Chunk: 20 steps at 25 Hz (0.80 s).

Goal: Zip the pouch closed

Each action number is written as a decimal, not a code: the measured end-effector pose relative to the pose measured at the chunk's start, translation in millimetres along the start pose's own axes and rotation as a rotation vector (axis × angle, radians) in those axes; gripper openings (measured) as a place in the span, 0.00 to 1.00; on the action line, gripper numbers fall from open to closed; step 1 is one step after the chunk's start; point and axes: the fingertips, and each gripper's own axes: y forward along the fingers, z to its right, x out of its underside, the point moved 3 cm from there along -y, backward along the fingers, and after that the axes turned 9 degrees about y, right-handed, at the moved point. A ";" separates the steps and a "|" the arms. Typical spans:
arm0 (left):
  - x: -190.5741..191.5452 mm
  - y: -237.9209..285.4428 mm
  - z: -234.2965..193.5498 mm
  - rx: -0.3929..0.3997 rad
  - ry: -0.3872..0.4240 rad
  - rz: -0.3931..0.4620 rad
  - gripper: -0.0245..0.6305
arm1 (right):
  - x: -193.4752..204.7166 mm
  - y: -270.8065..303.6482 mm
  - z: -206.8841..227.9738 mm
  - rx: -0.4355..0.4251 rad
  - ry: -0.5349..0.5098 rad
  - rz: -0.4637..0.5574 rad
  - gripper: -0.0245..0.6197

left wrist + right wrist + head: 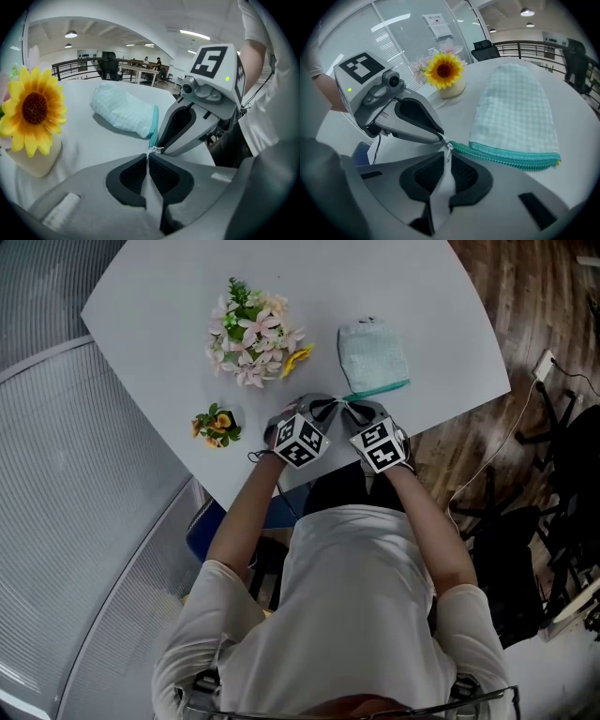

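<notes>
In the head view I see the pale-blue checked fabric pouch (373, 354) lying on the white table (159, 296). It is at twelve o'clock from the left gripper (323, 411) and right gripper (356, 412), whose tips meet at its near corner.

In the left gripper view, my jaws are clenched on the end of the teal zipper (153, 127), with the pouch at eleven o'clock.

In the right gripper view, the jaws pinch the small silver zipper pull (449, 146), with the pouch at two o'clock.

bright overhead light | soft shadows | fisheye edges dark, blurred
</notes>
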 end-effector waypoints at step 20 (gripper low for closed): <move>-12.5 -12.0 3.9 0.009 -0.094 0.006 0.07 | 1.2 -43.0 46.9 0.058 -0.116 -0.036 0.04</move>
